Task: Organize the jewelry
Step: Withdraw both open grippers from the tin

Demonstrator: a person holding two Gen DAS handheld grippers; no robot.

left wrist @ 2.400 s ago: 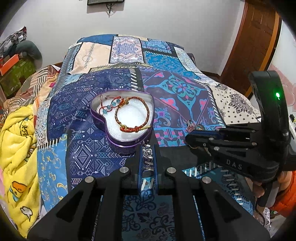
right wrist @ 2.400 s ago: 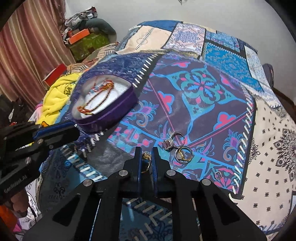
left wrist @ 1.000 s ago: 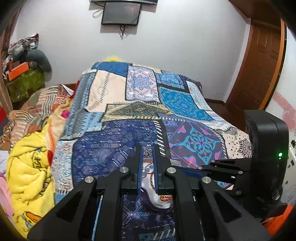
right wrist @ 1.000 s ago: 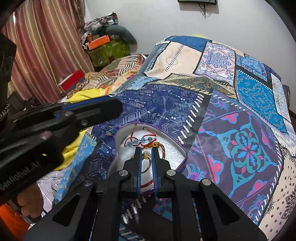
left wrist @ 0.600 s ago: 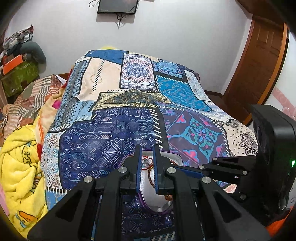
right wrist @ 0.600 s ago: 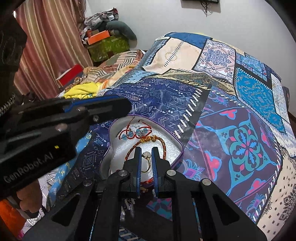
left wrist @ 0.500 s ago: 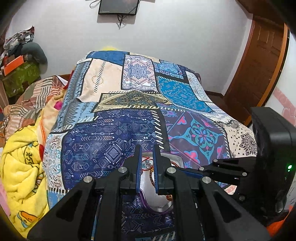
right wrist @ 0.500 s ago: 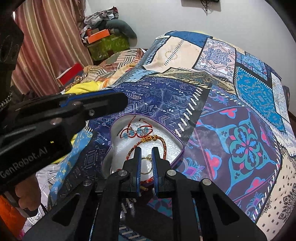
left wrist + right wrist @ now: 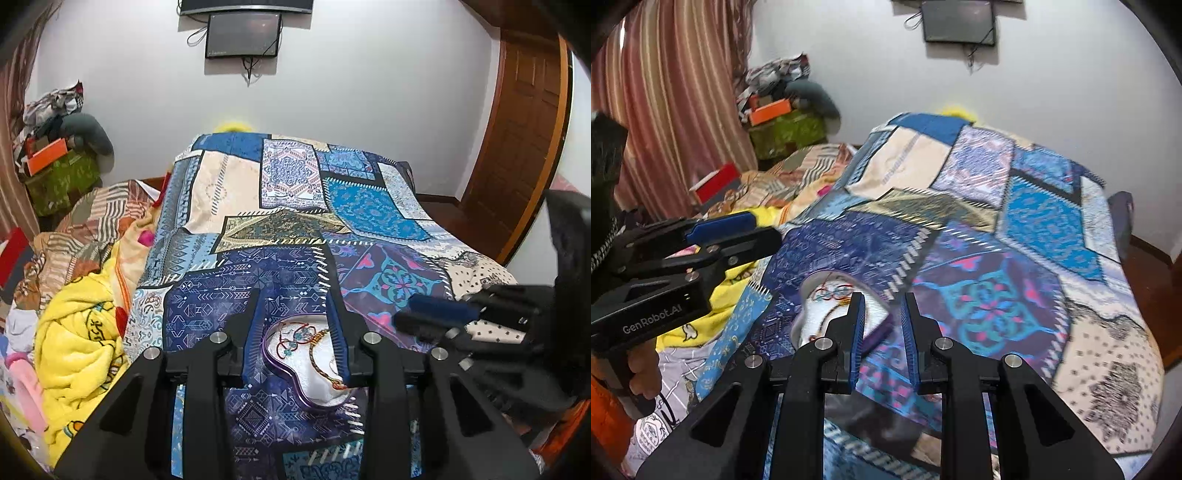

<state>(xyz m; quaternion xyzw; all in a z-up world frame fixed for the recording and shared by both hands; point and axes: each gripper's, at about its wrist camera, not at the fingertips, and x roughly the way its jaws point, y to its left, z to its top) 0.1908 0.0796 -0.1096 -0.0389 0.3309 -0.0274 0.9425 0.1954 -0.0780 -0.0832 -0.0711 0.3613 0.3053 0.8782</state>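
A patchwork bedspread (image 9: 295,206) covers the bed, and near its front edge sits the heart-shaped purple tin (image 9: 295,384), my landmark. A yellow blanket (image 9: 81,343) is heaped well to the tin's left. Above the tin hangs the left gripper (image 9: 295,306), its jaws opening with nothing between them. Just right of the tin, the right gripper (image 9: 882,299) is opening too, empty. Inside the tin lie a braided bracelet (image 9: 321,360) and a beaded red cord (image 9: 291,338).

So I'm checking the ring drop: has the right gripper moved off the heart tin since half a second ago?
Yes. The right gripper has lifted up and rightward; the heart tin, earlier centred behind its fingertips, now sits lower left. Its jaws are opening, empty.
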